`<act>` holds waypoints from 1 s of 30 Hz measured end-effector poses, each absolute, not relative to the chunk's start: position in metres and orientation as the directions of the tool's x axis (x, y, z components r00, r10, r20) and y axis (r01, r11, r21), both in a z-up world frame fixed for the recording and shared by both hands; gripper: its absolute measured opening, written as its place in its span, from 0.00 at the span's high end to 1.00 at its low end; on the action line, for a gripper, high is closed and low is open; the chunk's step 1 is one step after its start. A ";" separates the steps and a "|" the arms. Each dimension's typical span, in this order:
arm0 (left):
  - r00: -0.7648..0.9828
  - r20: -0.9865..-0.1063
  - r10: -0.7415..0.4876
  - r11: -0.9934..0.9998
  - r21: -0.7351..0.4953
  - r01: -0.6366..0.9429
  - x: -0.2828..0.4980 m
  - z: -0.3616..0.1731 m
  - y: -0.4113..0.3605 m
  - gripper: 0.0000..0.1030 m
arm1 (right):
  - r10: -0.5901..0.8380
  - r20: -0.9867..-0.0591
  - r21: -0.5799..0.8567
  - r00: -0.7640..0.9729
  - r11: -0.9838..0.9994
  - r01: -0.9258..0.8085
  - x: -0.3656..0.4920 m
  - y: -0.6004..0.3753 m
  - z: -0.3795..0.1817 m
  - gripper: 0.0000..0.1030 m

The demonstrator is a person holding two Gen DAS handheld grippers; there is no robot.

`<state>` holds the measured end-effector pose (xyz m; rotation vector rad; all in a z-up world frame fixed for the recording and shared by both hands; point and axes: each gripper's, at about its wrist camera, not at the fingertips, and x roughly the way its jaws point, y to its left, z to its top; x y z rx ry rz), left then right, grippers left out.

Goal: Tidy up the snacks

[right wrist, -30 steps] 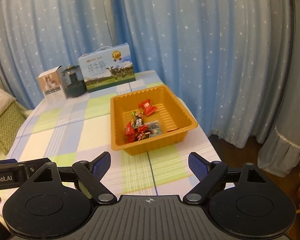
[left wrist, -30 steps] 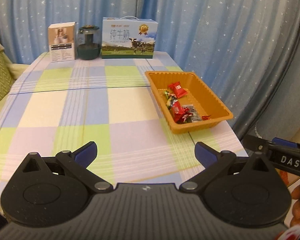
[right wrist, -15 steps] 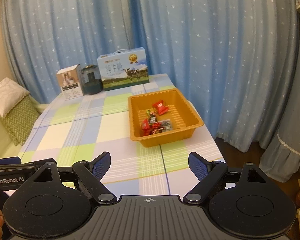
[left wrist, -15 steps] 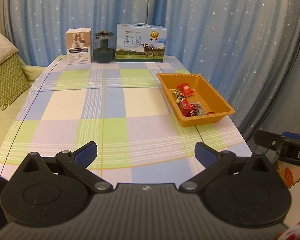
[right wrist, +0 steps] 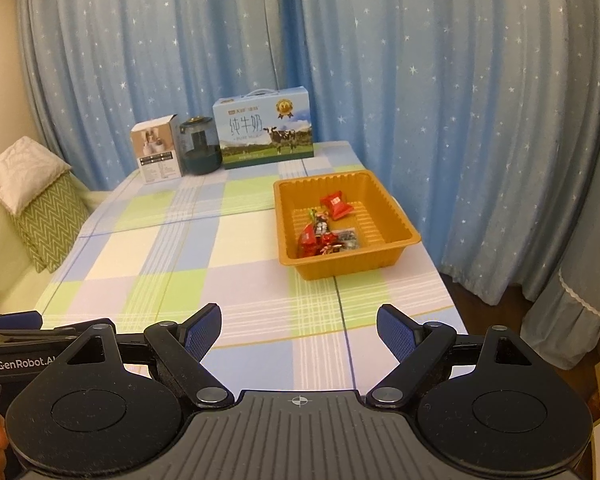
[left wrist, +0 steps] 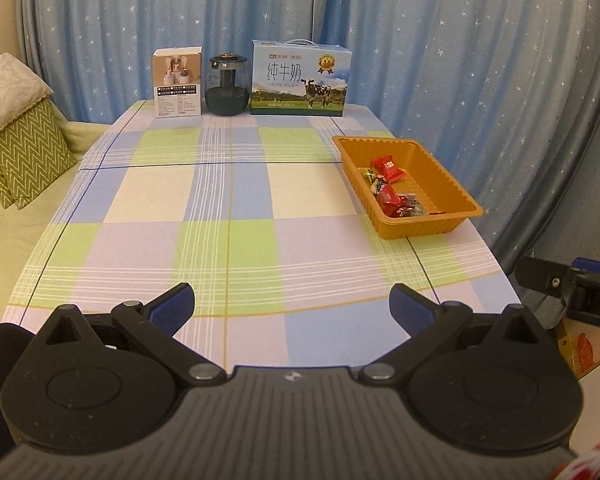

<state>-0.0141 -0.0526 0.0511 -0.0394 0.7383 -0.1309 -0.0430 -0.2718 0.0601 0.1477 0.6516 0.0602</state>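
Snacks (right wrist: 325, 230) in orange tray (right wrist: 396, 216), rt side

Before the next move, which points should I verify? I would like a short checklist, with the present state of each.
1. Left gripper open, nothing between its blue pads: ok.
2. Right gripper open and empty: ok.
3. Orange plastic tray upright on the checked tablecloth: ok.
4. Red-wrapped snacks inside the tray: ok.
5. No loose snacks on the visible tablecloth: ok.
6. More snacks outside the views: cannot tell.
7. Blue milk carton box, dark glass jar and small white box standing apart from the tray: ok.
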 end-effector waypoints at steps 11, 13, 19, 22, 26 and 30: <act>0.732 -0.669 -0.132 0.991 -0.085 0.101 -0.014 0.051 -0.052 0.00 | 0.108 -0.605 0.152 0.789 0.988 -0.020 -0.045 -0.268 0.055 0.18; 0.733 -0.668 -0.131 0.991 -0.086 0.100 -0.014 0.051 -0.052 0.00 | 0.111 -0.606 0.153 0.787 0.988 -0.022 -0.045 -0.267 0.055 0.18; 0.731 -0.670 -0.131 0.991 -0.086 0.099 -0.014 0.051 -0.052 0.00 | 0.112 -0.609 0.157 0.785 0.987 -0.019 -0.045 -0.268 0.053 0.18; 0.729 -0.672 -0.130 0.992 -0.085 0.098 -0.015 0.050 -0.051 0.00 | 0.113 -0.610 0.159 0.785 0.987 -0.018 -0.046 -0.268 0.053 0.18; 0.730 -0.671 -0.128 0.992 -0.084 0.096 -0.016 0.048 -0.051 0.00 | 0.114 -0.609 0.162 0.785 0.987 -0.018 -0.046 -0.268 0.052 0.18; 0.730 -0.672 -0.126 0.992 -0.081 0.096 -0.016 0.047 -0.051 0.00 | 0.113 -0.610 0.162 0.784 0.987 -0.016 -0.045 -0.267 0.052 0.18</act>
